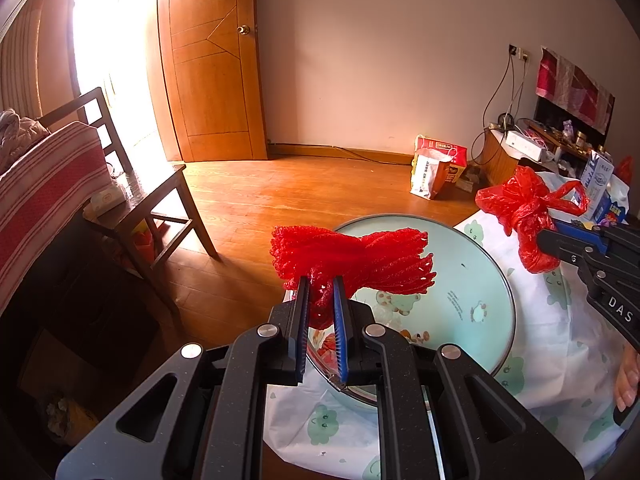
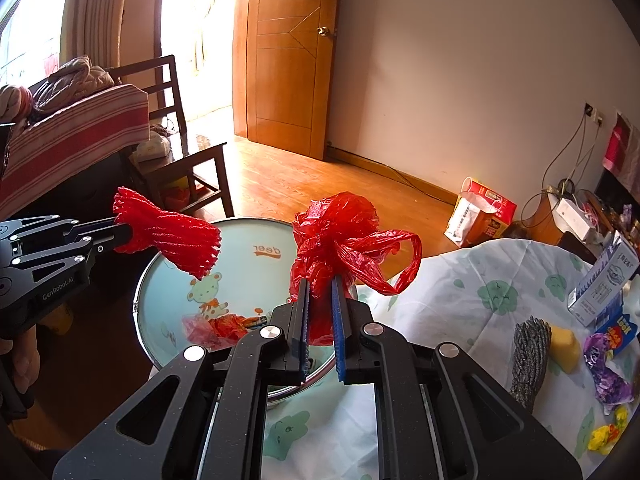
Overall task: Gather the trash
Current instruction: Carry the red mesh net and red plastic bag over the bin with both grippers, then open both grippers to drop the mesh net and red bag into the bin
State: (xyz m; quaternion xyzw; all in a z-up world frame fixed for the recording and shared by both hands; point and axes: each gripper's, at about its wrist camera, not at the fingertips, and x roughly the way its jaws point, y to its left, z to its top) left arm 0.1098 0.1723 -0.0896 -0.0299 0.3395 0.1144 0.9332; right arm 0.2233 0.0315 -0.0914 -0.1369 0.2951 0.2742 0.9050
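Red foam netting [image 1: 352,264], ribbed and flared at both ends, is pinched in the left claw [image 1: 321,292] above the round basin [image 1: 476,268]. Right of it, the right claw [image 2: 320,294] clamps a knotted red plastic bag [image 2: 336,236] over the basin's near-right rim, beside the cloth-covered table [image 2: 460,292].

A lived-in home: wooden door [image 1: 212,60], chair [image 1: 148,196], bedding [image 2: 480,288].

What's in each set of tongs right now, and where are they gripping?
Left tongs pinch the red foam net at its bunched middle. Right tongs pinch the knotted red plastic bag at its lower end.
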